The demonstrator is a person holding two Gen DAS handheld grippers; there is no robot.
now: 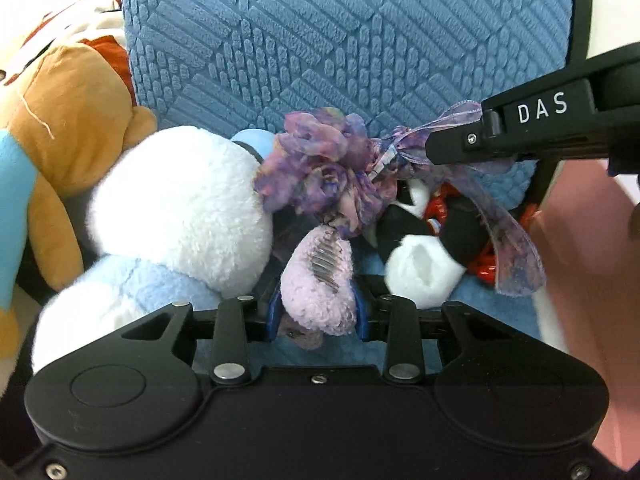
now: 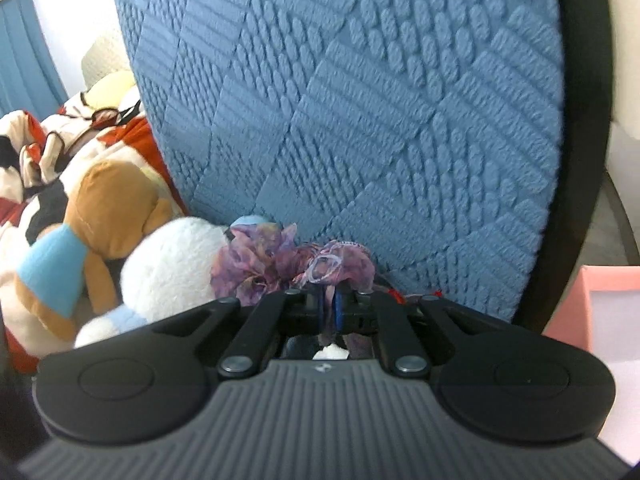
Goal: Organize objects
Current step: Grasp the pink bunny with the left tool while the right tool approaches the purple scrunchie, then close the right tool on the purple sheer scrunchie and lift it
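A hair clip with a fuzzy lilac body [image 1: 320, 292] and a purple chiffon bow [image 1: 320, 168] lies among plush toys on a blue chair seat. My left gripper [image 1: 318, 316] is shut on the lilac body, its blue pads pressing on both sides. From the right, my right gripper [image 1: 436, 150] reaches in, shut on one of the bow's ribbon tails [image 1: 416, 132]. In the right wrist view, the right gripper [image 2: 330, 306] has its pads nearly together with thin purple ribbon pinched between them, and the bow [image 2: 280, 264] bunches just ahead.
A white and pale blue plush [image 1: 172, 208] presses against the clip's left side, with a brown plush [image 1: 68, 120] beyond. A black and white plush [image 1: 420, 256] with red beads [image 1: 484, 268] lies right. The blue quilted chair back [image 1: 340, 40] rises behind. A pink box [image 2: 600, 300] stands right.
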